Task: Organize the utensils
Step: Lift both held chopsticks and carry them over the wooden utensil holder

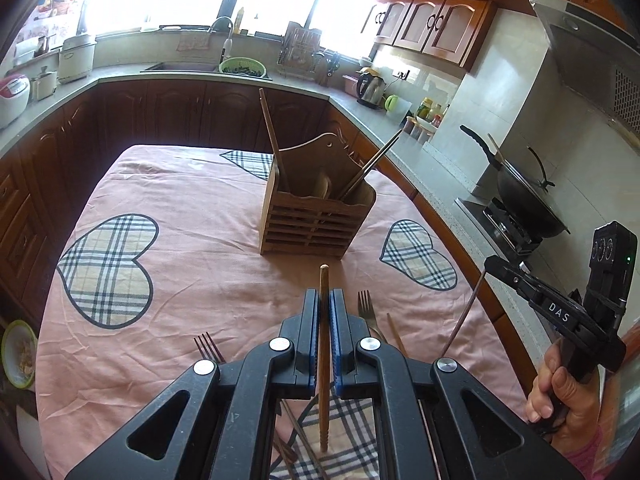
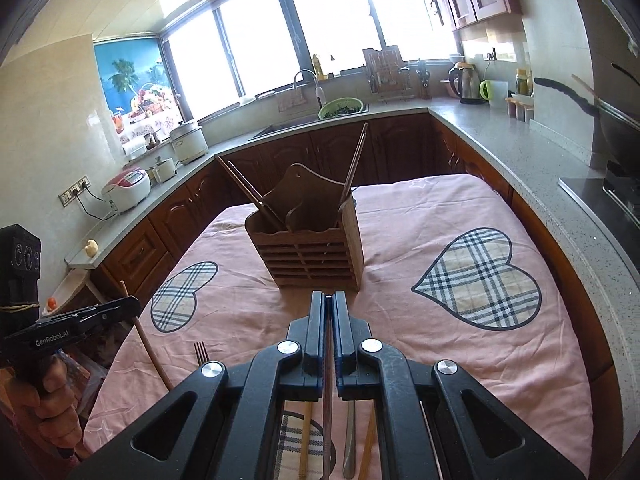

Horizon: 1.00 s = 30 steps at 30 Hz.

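Two hand-held grippers hang tilted down over a table (image 2: 460,364) draped in a pink cloth with plaid hearts, both aimed at a slatted wooden utensil holder (image 1: 318,222) that stands upright near the middle of the table, toward its far edge. The left gripper (image 1: 324,304) has its fingers pressed together on a wooden chopstick (image 1: 323,364), which runs lengthwise between the pads, its tip poking out past the fingertips. The right gripper (image 2: 328,304) pinches a thin dark chopstick (image 2: 327,364) in the same lengthwise way, fingers likewise pressed together (the left view shows that stick slanting down from its tip). A hand (image 1: 554,384) grips the right tool's handle beyond the table's right edge; another hand (image 2: 48,392) holds the left tool past the left edge. Inside the holder, two groups of sticks lean outward, one in the left compartment and one in the right; the exact count in each cannot be told. Along the table's near edge lie two forks, a dark one (image 1: 209,345) toward the left and a metal one (image 1: 366,310) just right of the left gripper, plus several more chopsticks partly hidden under the tools. Three plaid hearts show fully on the cloth in the left view.
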Motion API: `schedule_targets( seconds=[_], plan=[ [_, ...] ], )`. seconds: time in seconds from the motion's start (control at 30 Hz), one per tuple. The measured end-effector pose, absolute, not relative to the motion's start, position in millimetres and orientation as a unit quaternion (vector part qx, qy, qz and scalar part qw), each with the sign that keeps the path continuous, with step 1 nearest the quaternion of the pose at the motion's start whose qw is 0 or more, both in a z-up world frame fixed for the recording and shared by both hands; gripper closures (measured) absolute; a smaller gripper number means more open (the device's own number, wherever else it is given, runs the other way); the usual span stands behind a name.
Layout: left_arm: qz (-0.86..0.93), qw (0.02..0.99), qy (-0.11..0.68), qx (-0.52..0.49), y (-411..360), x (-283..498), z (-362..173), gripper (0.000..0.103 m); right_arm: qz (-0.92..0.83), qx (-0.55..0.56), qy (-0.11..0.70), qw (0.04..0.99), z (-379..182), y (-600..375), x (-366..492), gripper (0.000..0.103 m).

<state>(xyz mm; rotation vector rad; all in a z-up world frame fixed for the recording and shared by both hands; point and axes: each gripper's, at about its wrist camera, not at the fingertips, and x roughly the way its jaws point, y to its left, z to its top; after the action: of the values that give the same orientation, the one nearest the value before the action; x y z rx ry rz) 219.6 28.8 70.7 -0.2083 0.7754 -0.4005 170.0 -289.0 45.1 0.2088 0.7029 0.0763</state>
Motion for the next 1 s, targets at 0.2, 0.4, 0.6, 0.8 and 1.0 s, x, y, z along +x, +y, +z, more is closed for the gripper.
schedule_targets(
  seconds=[0.2, 0.4, 0.6, 0.8, 1.0],
  plan=[
    [-0.192, 0.912, 0.345, -0.109, 40, 206, 83, 0.099, 0.039, 0.098, 0.321, 0.941, 59, -286, 164, 0.1],
    [-0.195, 0.924, 0.303, -0.124, 51, 194, 94, 0.099, 0.041, 0.101, 0.295, 0.949, 72, -284, 164, 0.1],
    [-0.189, 0.93, 0.283, -0.138, 59, 196, 97, 0.099, 0.042, 0.104, 0.266, 0.957, 87, -283, 169, 0.1],
    [-0.184, 0.936, 0.26, -0.147, 63, 210, 104, 0.099, 0.042, 0.112, 0.237, 0.964, 101, -286, 183, 0.1],
    [-0.182, 0.944, 0.228, -0.156, 67, 228, 110, 0.099, 0.036, 0.124, 0.204, 0.971, 117, -292, 201, 0.1]
  ],
)
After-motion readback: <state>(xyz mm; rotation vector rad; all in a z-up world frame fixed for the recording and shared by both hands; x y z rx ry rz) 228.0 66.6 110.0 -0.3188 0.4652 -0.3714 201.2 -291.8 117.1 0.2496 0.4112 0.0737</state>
